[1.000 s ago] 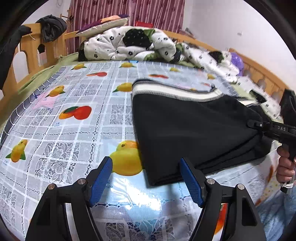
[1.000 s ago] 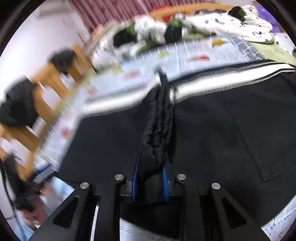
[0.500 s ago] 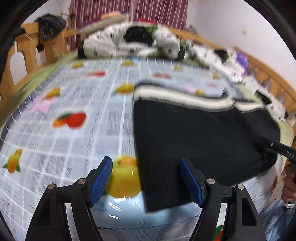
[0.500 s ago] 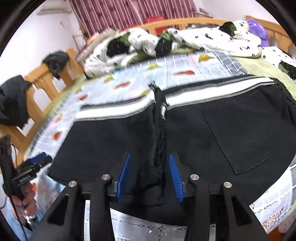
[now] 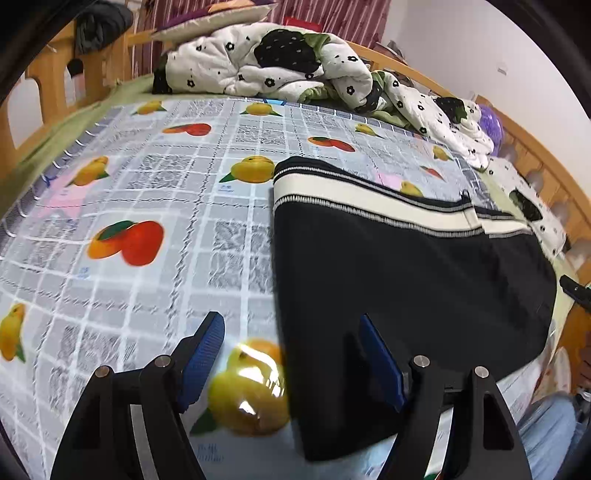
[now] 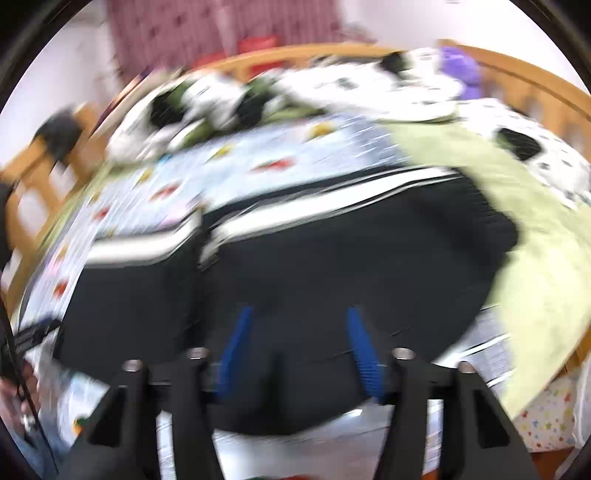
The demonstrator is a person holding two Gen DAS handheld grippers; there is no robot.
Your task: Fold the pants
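on the bed's fruit-print cover, black pants lie flat, striped waistband toward a rumpled floral quilt. left gripper fingers apart over the pants' near edge. right gripper fingers apart above the fabric; view blurred. wooden bed rail and maroon curtain behind.

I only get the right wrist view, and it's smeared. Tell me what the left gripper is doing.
Observer: The left gripper is open and holds nothing. It straddles the near left edge of the pants, one finger over the black fabric and the other over the fruit-print cloth.
Operator: Describe that left edge.
Observer: It runs straight from the near corner up to the striped waistband, which lies flat at the far end.
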